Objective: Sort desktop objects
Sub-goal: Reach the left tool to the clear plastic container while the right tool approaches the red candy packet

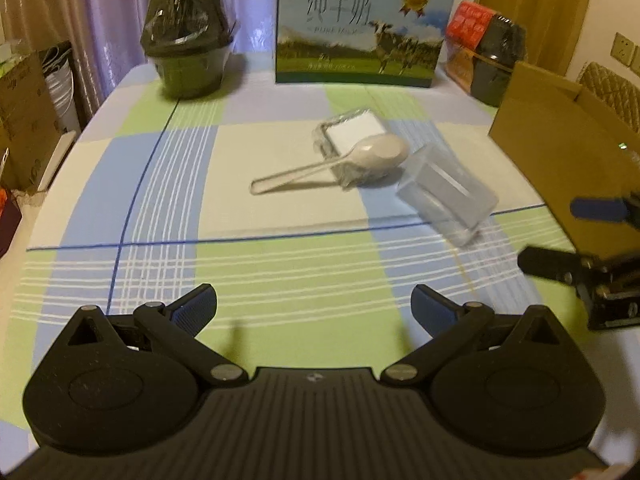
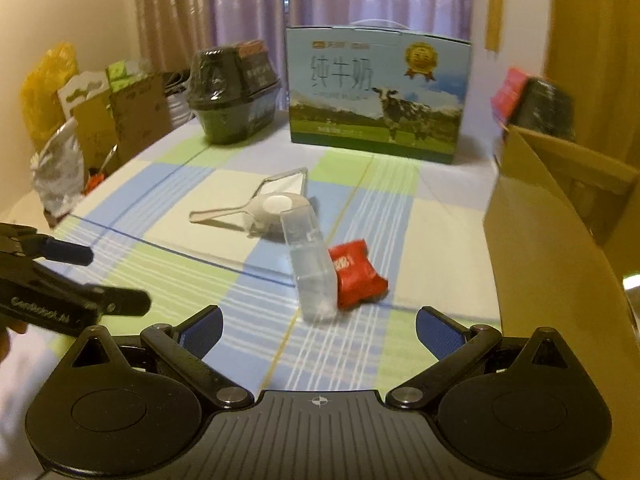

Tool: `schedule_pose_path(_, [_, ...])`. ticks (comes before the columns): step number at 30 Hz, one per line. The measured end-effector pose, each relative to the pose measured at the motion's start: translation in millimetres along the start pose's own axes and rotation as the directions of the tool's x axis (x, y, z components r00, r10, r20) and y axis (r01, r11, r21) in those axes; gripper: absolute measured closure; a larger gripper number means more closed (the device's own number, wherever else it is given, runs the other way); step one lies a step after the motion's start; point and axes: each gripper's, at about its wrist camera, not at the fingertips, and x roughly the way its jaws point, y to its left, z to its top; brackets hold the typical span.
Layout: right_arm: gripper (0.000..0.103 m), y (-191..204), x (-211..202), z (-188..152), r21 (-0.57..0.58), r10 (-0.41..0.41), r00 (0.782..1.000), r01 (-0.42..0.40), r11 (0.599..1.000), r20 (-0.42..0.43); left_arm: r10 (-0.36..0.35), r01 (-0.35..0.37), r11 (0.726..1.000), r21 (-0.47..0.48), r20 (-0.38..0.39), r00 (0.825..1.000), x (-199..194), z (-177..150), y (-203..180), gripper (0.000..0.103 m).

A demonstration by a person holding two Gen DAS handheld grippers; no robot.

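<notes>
A white plastic spoon (image 1: 340,162) (image 2: 256,208) lies on a clear packet with a white pad (image 1: 352,136) mid-table. Beside it lies a clear plastic box (image 1: 446,194) (image 2: 310,260) on its side. A red snack packet (image 2: 356,276) rests against the box's right side, seen only in the right wrist view. My left gripper (image 1: 314,308) (image 2: 112,280) hovers open over the near cloth, well short of the spoon. My right gripper (image 2: 318,328) (image 1: 560,236) is open too, just short of the clear box and empty.
A checked cloth (image 1: 280,280) covers the table. An open cardboard box (image 1: 560,152) (image 2: 560,240) stands at the right edge. At the back stand a milk carton (image 1: 360,28) (image 2: 376,96), a dark wrapped tub (image 1: 188,40) (image 2: 232,88) and another dark tub (image 1: 500,60). Bags and cartons crowd the left.
</notes>
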Motion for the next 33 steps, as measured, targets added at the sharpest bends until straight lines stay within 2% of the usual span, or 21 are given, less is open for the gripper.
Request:
schedule_pose_path(4, [0.002,-6,28,6,-0.042,-0.005,1.0,0.005,0.999,0.007,-0.006,0.006,1.0,0.01,0.011,1.0,5,6,0,0.001])
schedule_pose_path(8, [0.002,-12,51,13,-0.055,0.002,1.0,-0.001,0.998,0.004,-0.037,0.037,0.999,-0.021,0.02,0.999,8,14,4,0.001])
schedule_pose_path(14, [0.003,-18,88,18,-0.064,0.019,0.999,-0.022,0.998,-0.045,-0.004,0.004,0.999,-0.039,-0.004,1.0,16,12,13,0.001])
schedule_pose_path(17, [0.011,-21,103,20,-0.059,0.042,0.996,-0.046,0.997,-0.077,-0.018,0.017,0.998,-0.06,-0.005,1.0,15,11,16,0.001])
schedule_pose_path(19, [0.023,-22,110,21,-0.057,0.05,0.994,-0.056,0.997,-0.096,-0.021,0.021,0.998,-0.063,-0.004,1.0,15,12,16,0.001])
schedule_pose_path(20, [0.026,-21,111,21,-0.061,0.045,0.994,-0.051,0.997,-0.096,-0.021,0.021,0.998,-0.059,-0.003,1.0,15,12,15,0.001])
schedule_pose_path(21, [0.035,-20,109,21,-0.064,0.041,0.995,-0.047,0.997,-0.096,-0.021,0.021,0.998,-0.056,-0.003,1.0,14,12,15,0.001])
schedule_pose_path(23, [0.037,-16,104,20,-0.066,0.032,0.994,-0.04,0.997,-0.108,-0.02,0.02,0.998,-0.055,-0.001,1.0,13,12,15,0.001])
schedule_pose_path(25, [0.043,-9,94,16,-0.068,0.029,0.994,-0.036,0.997,-0.108,-0.022,0.022,0.998,-0.062,0.001,1.0,12,13,16,0.001])
schedule_pose_path(33, [0.044,40,48,-14,0.031,0.04,0.987,-0.036,0.999,-0.152,-0.031,0.033,0.994,-0.102,0.024,0.999,-2,16,24,0.001])
